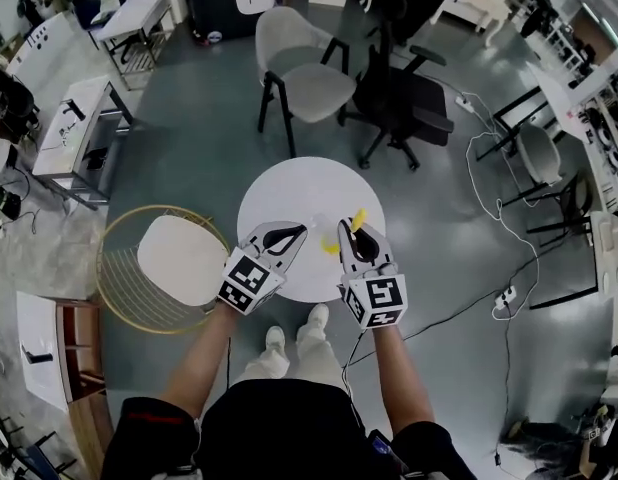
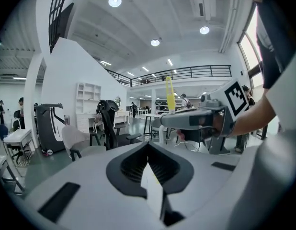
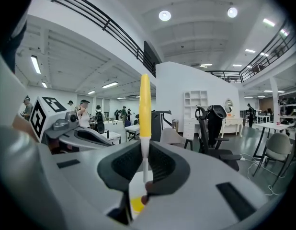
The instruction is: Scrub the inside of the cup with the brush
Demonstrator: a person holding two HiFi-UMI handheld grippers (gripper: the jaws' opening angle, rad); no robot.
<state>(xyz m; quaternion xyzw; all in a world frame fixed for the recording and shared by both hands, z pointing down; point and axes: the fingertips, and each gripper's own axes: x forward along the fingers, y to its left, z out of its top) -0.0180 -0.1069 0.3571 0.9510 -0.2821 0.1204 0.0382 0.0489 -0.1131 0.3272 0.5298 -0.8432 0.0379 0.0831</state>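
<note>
The left gripper (image 2: 149,150) has its jaws closed together on a thin white sliver seen edge-on. This looks like the wall of the cup (image 2: 152,186), though its own view shows no more of the shape. The head view adds only a faint pale form at those jaw tips, lost against the white table (image 1: 289,183), so the cup's outline cannot be made out there.

The right gripper (image 3: 145,147) pinches the brush (image 3: 144,109) by its thin white shaft, and the yellow handle stands upright above the jaws. Under the jaws this view shows a yellow blob that the left gripper view does not catch. The left gripper view shows the right gripper side-on, just beside the left one, with the yellow handle rising above it. In the head view the handle shows as a short yellow stub past the right jaw tips, and a second yellow spot lies between the two grippers.

Only the head view gives the layout. Both grippers are held out side by side over the near edge of the round table, with the person's forearms and shoes (image 1: 294,330) below. Beyond the table stand a grey chair (image 1: 309,80) and a black office chair (image 1: 409,96). A gold wire seat (image 1: 154,268) with a pale cushion stands just to the table's left. The gripper views show a large hall with a balcony rail, ceiling lights and people far off.
</note>
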